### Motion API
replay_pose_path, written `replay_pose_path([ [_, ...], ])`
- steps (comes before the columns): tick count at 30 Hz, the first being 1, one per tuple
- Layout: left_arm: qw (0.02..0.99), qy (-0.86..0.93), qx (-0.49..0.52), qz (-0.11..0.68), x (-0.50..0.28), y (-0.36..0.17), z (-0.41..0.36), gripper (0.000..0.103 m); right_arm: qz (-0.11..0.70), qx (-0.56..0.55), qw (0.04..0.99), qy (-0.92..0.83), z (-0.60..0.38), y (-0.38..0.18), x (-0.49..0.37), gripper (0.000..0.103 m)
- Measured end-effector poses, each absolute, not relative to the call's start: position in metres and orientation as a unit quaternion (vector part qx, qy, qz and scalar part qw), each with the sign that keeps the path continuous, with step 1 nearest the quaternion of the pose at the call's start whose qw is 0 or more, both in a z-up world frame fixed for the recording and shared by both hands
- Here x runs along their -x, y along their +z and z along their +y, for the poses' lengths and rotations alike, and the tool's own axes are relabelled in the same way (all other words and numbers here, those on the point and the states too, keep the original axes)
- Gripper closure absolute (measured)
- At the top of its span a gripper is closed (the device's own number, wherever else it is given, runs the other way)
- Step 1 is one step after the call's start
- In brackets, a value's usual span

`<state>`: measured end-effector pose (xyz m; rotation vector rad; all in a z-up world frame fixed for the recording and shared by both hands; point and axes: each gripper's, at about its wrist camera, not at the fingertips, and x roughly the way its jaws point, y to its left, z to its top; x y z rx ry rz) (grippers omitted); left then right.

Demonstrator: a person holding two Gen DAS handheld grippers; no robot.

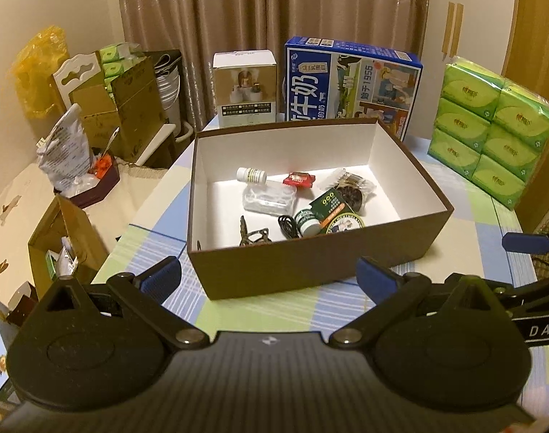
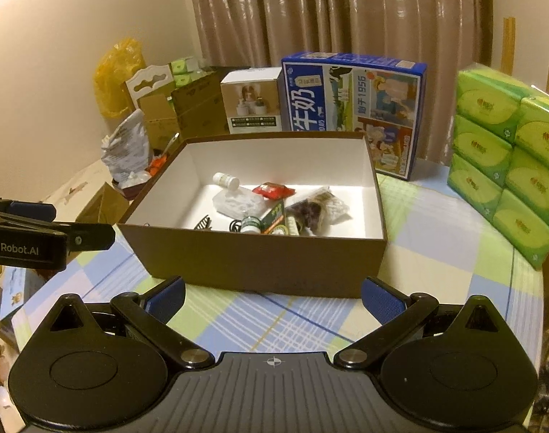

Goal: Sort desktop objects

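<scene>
Both the left hand-held gripper (image 1: 269, 274) and the right hand-held gripper (image 2: 272, 294) hang released and empty just before the brown box (image 1: 303, 252) on the bench (image 1: 465, 238), its sorted items inside; the milk carton (image 1: 353, 83) behind reads "1956".

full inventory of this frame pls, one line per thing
Box: 1, brown outside, white inside, open, mid-table.
Small bottles: 2, white, lying in box.
Red packet: 1, in box.
Clear case: 1, in box.
Hair clip: 1, dark, box front.
Milk carton: 1, blue, behind box.
Small carton: 1, white and tan, left of milk carton.
Tissue packs: 1 bundle, green, table right.
Tablecloth: 1, checked.
Left gripper: open, empty.
Right gripper: open, empty.
</scene>
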<state>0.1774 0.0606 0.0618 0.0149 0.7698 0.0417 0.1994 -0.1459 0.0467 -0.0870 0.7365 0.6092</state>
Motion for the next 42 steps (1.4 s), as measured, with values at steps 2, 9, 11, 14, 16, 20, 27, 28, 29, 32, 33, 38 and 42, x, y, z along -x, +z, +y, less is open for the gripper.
replay_pose_path([
  [2,0.926,0.024,-0.007,0.376,-0.171,0.062,0.059,0.001,0.351,0.043,0.888,0.295,-0.147,0.048,-0.195,0.002],
  [9,0.927,0.033,-0.002,0.374,-0.153,0.064,0.053,0.001,0.344,0.040,0.887,0.306,-0.154,0.051,-0.180,0.002],
  [11,0.927,0.036,0.000,0.373,-0.148,0.065,0.051,0.001,0.341,0.042,0.887,0.308,-0.156,0.052,-0.176,0.002],
  [14,0.927,0.040,0.001,0.373,-0.140,0.065,0.047,0.001,0.337,0.047,0.887,0.312,-0.159,0.054,-0.171,0.002],
  [16,0.927,0.042,0.002,0.373,-0.136,0.065,0.044,0.001,0.335,0.050,0.887,0.313,-0.161,0.054,-0.168,0.002],
  [20,0.927,0.044,0.005,0.373,-0.127,0.065,0.040,0.001,0.333,0.053,0.887,0.316,-0.167,0.055,-0.162,0.002],
  [27,0.925,0.047,0.004,0.377,-0.116,0.061,0.029,0.001,0.331,0.062,0.888,0.315,-0.176,0.054,-0.155,0.002],
  [28,0.925,0.048,0.004,0.378,-0.115,0.060,0.027,0.001,0.330,0.063,0.888,0.313,-0.178,0.053,-0.154,0.002],
  [29,0.924,0.048,0.004,0.378,-0.113,0.060,0.026,0.001,0.330,0.063,0.889,0.313,-0.179,0.053,-0.154,0.002],
  [32,0.923,0.051,0.003,0.381,-0.110,0.057,0.022,0.001,0.329,0.060,0.889,0.311,-0.185,0.052,-0.153,0.002],
  [33,0.922,0.051,0.002,0.383,-0.109,0.056,0.020,0.001,0.329,0.060,0.890,0.311,-0.186,0.052,-0.152,0.002],
  [38,0.919,0.053,0.000,0.391,-0.106,0.051,0.015,0.001,0.333,0.063,0.888,0.311,-0.192,0.047,-0.148,0.002],
  [42,0.916,0.055,-0.001,0.397,-0.103,0.046,0.012,0.001,0.334,0.068,0.887,0.312,-0.195,0.044,-0.146,0.002],
])
